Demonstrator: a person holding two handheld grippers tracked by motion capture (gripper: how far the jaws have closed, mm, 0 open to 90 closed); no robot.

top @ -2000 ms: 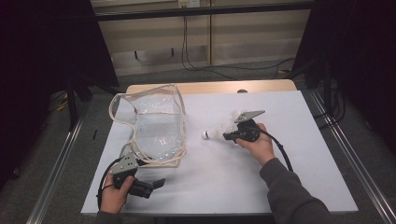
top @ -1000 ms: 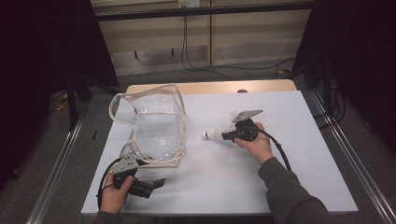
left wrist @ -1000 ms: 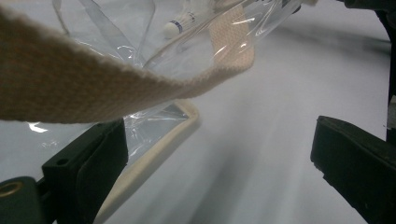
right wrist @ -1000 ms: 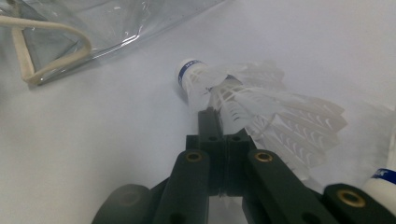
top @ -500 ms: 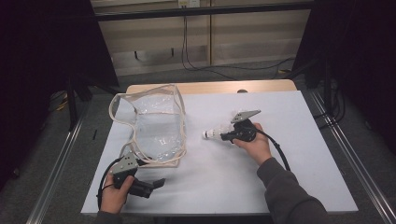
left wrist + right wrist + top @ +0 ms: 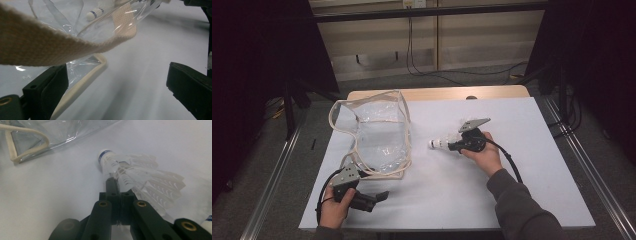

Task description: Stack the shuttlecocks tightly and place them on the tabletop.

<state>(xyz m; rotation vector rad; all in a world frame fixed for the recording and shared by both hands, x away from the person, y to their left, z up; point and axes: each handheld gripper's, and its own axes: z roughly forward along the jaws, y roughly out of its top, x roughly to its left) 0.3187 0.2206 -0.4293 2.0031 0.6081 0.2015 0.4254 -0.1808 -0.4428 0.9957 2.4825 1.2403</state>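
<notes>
White table [image 6: 522,180], dark room: shuttlecock and clear bag.
Right gripper [image 6: 451,144] clamped on shuttlecock [image 6: 439,143] feathers, beside bag [image 6: 377,140]; left gripper [image 6: 379,196] spread near bag strap. Risk: feathers crush or slip.

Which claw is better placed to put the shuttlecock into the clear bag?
Right. The right claw is shut on the shuttlecock, cork end toward the clear bag. The left claw stands open at the bag's near edge.
</notes>
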